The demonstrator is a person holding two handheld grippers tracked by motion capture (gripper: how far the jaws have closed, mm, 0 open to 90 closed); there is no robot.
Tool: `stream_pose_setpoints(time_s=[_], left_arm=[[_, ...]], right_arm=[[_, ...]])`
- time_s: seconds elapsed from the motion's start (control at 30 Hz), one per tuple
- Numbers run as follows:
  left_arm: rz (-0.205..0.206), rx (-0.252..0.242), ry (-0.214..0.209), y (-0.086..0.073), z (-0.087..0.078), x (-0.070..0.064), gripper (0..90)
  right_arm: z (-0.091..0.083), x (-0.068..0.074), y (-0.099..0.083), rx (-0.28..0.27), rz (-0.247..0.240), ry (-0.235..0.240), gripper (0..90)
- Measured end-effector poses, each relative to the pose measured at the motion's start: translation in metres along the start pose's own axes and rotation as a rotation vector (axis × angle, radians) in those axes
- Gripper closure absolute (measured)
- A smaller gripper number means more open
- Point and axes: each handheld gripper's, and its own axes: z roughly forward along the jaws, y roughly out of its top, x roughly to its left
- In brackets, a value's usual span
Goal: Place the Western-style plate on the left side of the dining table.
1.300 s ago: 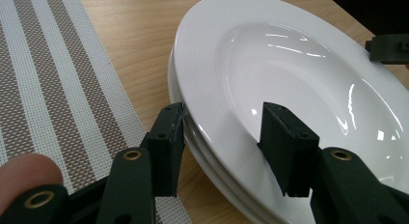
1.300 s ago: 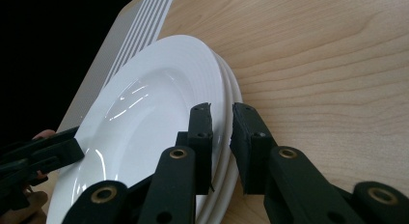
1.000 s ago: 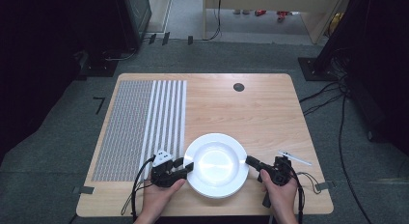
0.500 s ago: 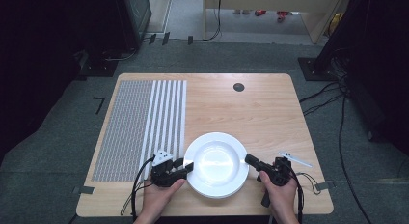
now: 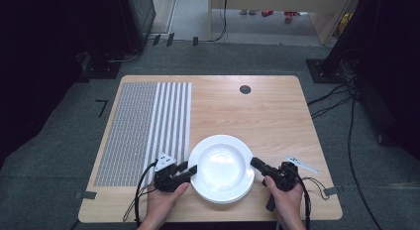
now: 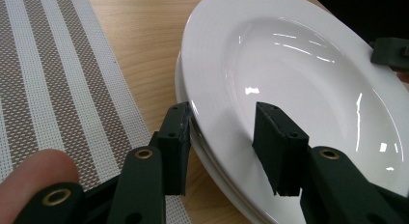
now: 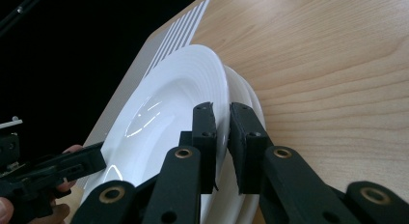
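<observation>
A stack of white plates sits at the table's near middle. My left gripper is at its left rim. In the left gripper view that gripper is open, one jaw under and one jaw over the top plate, not pressing it. My right gripper is at the stack's right rim. In the right gripper view it is shut on the rim of the top plate, with a lower plate just beneath. The top plate looks slightly tilted off the stack.
A grey and white striped placemat covers the table's left part, just left of the plates. The wooden table has a black round hole at the back. A small white object lies near the right hand.
</observation>
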Motion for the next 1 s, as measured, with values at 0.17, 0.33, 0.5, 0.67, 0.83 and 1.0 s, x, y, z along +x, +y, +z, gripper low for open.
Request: stream_pose_setpoints(time_s=[0.17, 0.33, 0.5, 0.67, 0.83, 1.0], left_arm=[[-0.022, -0.026, -0.015, 0.0, -0.003, 0.002, 61.6], [-0.032, -0.028, -0.02, 0.0, -0.003, 0.002, 62.5], [-0.051, -0.042, -0.023, 0.0, -0.005, 0.003, 64.2], [-0.058, -0.055, -0.025, 0.002, -0.007, 0.005, 65.8], [-0.057, -0.065, -0.028, 0.002, -0.009, 0.006, 66.5], [-0.07, -0.083, -0.063, 0.004, -0.013, 0.009, 69.4]], right_arm=[[0.003, 0.0, -0.003, 0.0, -0.005, -0.007, 81.9], [0.003, 0.0, -0.004, -0.006, -0.004, -0.011, 82.0], [0.002, 0.002, -0.003, -0.023, -0.001, 0.01, 83.0], [0.002, 0.004, -0.003, -0.025, 0.002, 0.013, 83.1], [0.003, 0.006, -0.002, -0.036, 0.004, 0.017, 83.6], [0.003, 0.01, 0.0, -0.051, 0.015, 0.032, 84.2]])
